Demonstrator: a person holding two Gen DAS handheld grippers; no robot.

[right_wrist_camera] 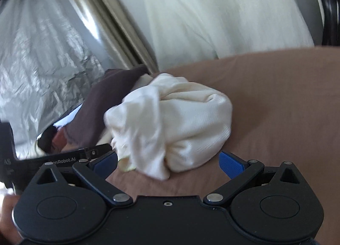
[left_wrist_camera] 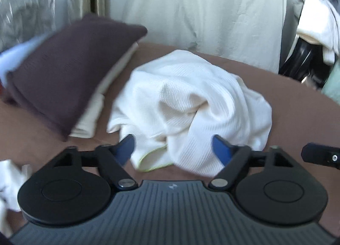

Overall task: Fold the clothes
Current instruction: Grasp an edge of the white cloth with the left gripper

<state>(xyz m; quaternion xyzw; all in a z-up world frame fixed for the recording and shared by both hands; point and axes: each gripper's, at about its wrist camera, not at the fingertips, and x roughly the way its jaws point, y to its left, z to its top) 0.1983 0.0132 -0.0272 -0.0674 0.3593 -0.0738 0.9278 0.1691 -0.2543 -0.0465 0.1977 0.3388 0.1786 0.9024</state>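
Note:
A crumpled white ribbed garment with a thin green hem lies bunched on the brown surface. My left gripper is open, its blue fingers either side of the garment's near edge, holding nothing. In the right wrist view the same garment lies just ahead of my right gripper, which is open and empty. The left gripper's black body shows at the left of that view.
A stack of folded clothes, dark purple-brown piece on top of white ones, lies left of the garment. White cloth at the near left. A white draped cover and silver foil stand behind. More cloth at far right.

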